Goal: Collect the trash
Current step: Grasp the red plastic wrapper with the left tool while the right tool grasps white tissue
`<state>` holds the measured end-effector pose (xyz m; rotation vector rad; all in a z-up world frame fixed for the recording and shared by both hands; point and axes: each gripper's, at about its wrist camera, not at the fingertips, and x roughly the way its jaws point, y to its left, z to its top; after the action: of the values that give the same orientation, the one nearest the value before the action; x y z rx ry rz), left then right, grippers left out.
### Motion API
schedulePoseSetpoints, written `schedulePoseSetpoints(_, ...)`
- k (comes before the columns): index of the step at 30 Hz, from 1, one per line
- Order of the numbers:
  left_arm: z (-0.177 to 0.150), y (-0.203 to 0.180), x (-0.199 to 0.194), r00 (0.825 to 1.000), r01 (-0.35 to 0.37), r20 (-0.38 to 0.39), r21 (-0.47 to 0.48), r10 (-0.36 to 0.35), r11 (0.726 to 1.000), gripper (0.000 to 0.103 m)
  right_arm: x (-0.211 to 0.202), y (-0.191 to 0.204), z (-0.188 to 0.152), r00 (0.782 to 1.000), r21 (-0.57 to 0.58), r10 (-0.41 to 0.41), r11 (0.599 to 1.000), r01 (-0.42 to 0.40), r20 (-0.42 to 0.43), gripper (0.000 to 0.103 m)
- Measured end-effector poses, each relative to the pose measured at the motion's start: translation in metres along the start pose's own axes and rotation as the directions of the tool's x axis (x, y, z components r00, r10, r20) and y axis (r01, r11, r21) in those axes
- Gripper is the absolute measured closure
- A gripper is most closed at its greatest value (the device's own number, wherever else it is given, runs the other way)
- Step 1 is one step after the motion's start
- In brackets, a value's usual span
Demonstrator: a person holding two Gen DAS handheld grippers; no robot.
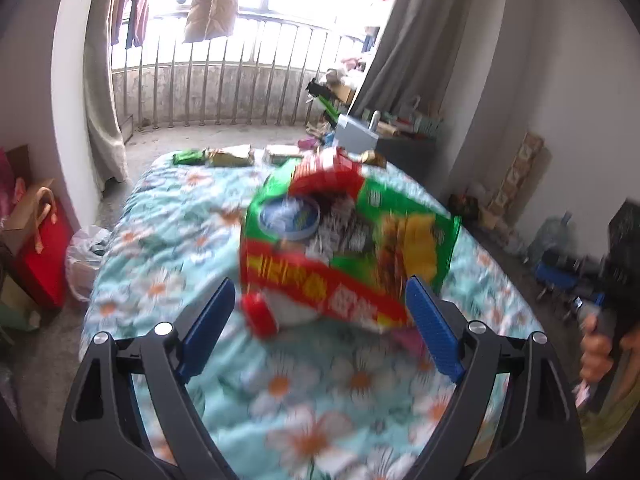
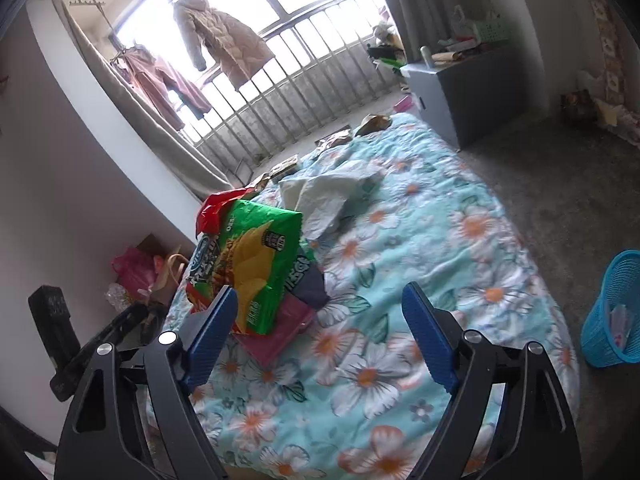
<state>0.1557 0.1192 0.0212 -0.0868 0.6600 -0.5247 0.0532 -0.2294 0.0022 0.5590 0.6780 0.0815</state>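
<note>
A green, red and yellow snack bag (image 1: 348,240) lies on the flowered bedspread (image 1: 312,400), blurred in the left wrist view. My left gripper (image 1: 320,304) is open, its blue fingers on either side of the bag's near edge, not closed on it. A red cap-like piece (image 1: 260,314) lies under the bag. The bag (image 2: 252,264) also shows in the right wrist view, on a pink packet (image 2: 280,332). My right gripper (image 2: 320,312) is open and empty, above the bedspread to the right of the bag. A crumpled white wrapper (image 2: 324,192) lies further back.
Several small wrappers (image 1: 232,156) lie at the bed's far end. A blue mesh bin (image 2: 612,312) stands on the floor right of the bed. A grey cabinet (image 2: 440,88) is beyond the bed. Bags (image 1: 44,248) sit on the floor at left.
</note>
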Motion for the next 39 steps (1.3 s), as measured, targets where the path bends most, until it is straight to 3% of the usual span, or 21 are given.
schedulePoseSetpoints(6, 0.041, 0.003, 0.021, 0.997, 0.067, 0.033, -0.031, -0.066, 0.997, 0.02, 0.017, -0.004, 0.012, 0.998, 0.065, 0.055, 0.996, -0.054, -0.016, 0.026)
schedulePoseSetpoints(10, 0.065, 0.001, 0.051, 0.996, 0.092, 0.009, -0.037, -0.092, 0.995, 0.02, 0.029, -0.014, 0.019, 0.996, 0.108, 0.082, 0.991, -0.078, -0.029, 0.028)
schedulePoseSetpoints(16, 0.091, -0.001, 0.102, 0.998, 0.022, -0.058, -0.049, -0.025, 0.999, 0.02, 0.048, -0.04, 0.037, 0.989, 0.228, 0.145, 0.964, -0.133, -0.036, 0.034)
schedulePoseSetpoints(22, 0.097, -0.007, 0.136, 0.994, -0.029, -0.101, 0.008, 0.03, 1.0, 0.021, 0.081, -0.062, 0.058, 0.974, 0.314, 0.216, 0.931, -0.184, -0.069, 0.035)
schedulePoseSetpoints(26, 0.093, -0.008, 0.143, 0.992, -0.031, -0.12, 0.014, 0.033, 0.999, 0.032, 0.115, -0.078, 0.081, 0.955, 0.383, 0.273, 0.899, -0.211, -0.113, 0.035)
schedulePoseSetpoints(29, 0.092, -0.003, 0.149, 0.99, -0.036, -0.138, -0.006, 0.035, 0.999, 0.044, 0.146, -0.089, 0.097, 0.946, 0.43, 0.288, 0.88, -0.201, -0.148, 0.035)
schedulePoseSetpoints(34, 0.088, 0.002, 0.149, 0.989, -0.05, -0.137, -0.019, 0.047, 0.999, 0.049, 0.199, -0.101, 0.115, 0.936, 0.51, 0.288, 0.847, -0.149, -0.204, 0.04)
schedulePoseSetpoints(39, 0.087, 0.001, 0.146, 0.99, -0.062, -0.125, 0.001, 0.061, 0.998, 0.052, 0.226, -0.076, 0.13, 0.94, 0.399, 0.196, 0.914, -0.072, -0.278, 0.04)
